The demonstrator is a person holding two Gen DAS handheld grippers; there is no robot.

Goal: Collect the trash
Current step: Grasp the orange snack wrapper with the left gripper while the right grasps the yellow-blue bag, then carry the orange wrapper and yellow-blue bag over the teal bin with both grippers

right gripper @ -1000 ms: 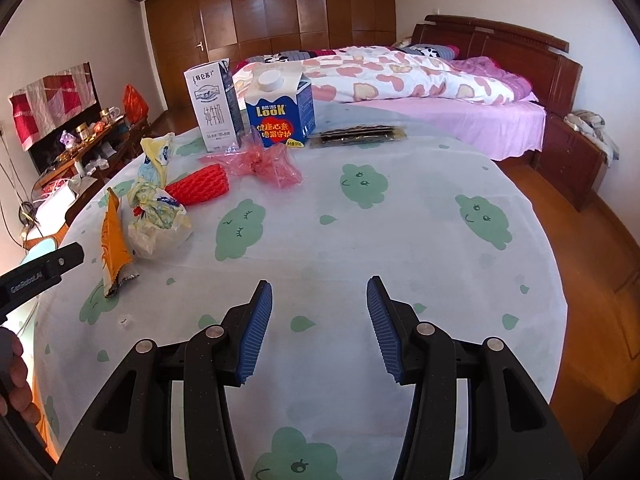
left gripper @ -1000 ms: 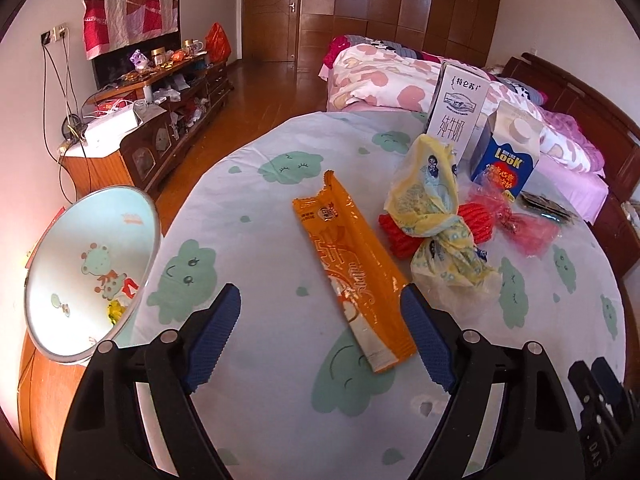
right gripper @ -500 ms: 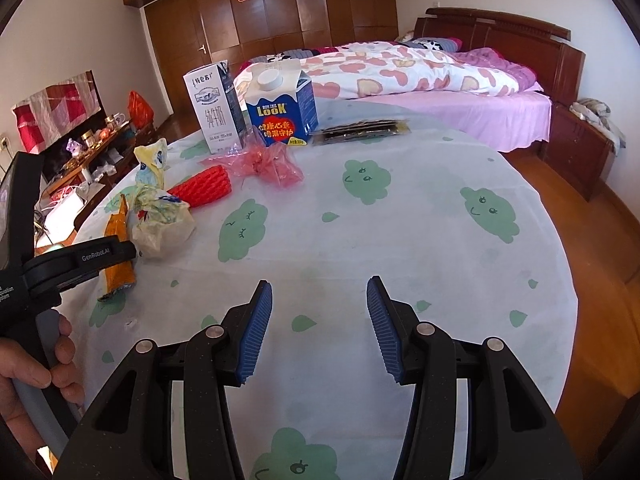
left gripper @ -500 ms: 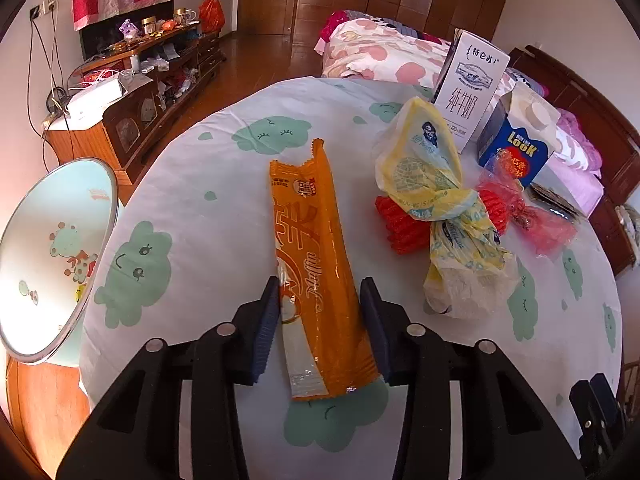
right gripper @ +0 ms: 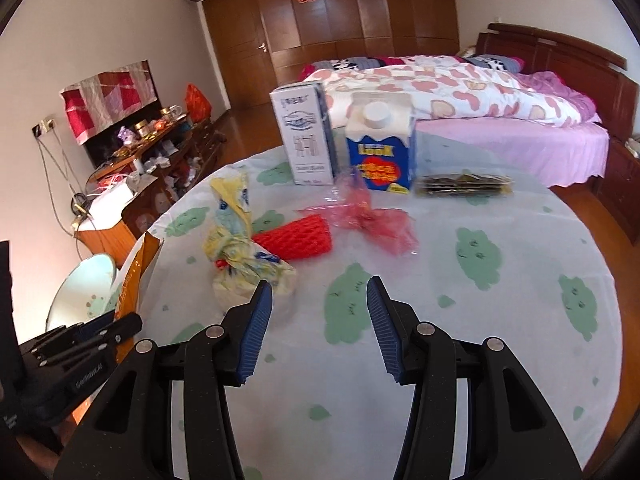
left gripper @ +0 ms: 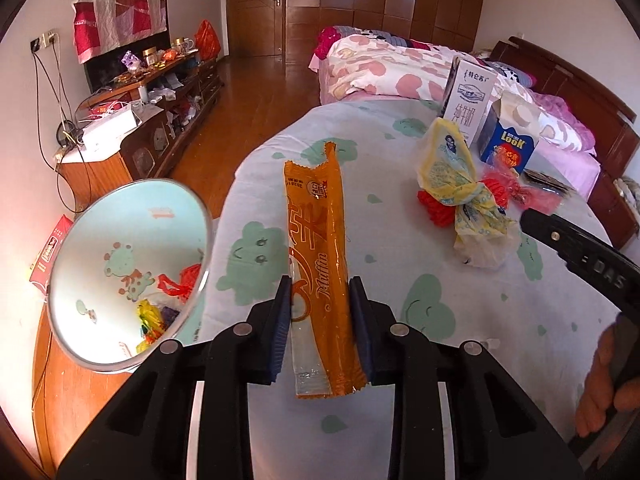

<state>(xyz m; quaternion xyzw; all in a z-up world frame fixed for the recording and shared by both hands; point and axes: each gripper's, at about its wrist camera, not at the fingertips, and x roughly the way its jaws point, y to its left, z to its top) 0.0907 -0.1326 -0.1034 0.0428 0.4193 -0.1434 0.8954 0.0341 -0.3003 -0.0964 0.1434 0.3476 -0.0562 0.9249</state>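
A long orange snack wrapper (left gripper: 316, 232) hangs between the blue pads of my left gripper (left gripper: 320, 292). The jaws are closing and the pads press on its lower part, which is raised off the round table (left gripper: 440, 320). A pale blue trash bin (left gripper: 120, 220) with several scraps inside stands on the floor to the left of the table. My right gripper (right gripper: 320, 300) is open with nothing between its fingers, just short of a knotted yellow plastic bag (right gripper: 240, 248). Red foam netting (right gripper: 296, 236) and crumpled pink film (right gripper: 372, 216) lie behind that bag.
A white milk carton (right gripper: 306, 132), a blue carton (right gripper: 380, 152) and a dark flat packet (right gripper: 464, 184) stand at the table's far side. A bed (right gripper: 480, 92) lies beyond the table. A cluttered low cabinet (left gripper: 132, 120) lines the left wall. A hand (left gripper: 604, 380) shows at right.
The left gripper went from wide open to closed on the orange wrapper and lifted it off the cloth. The right gripper swung left toward the yellow bag, still open.
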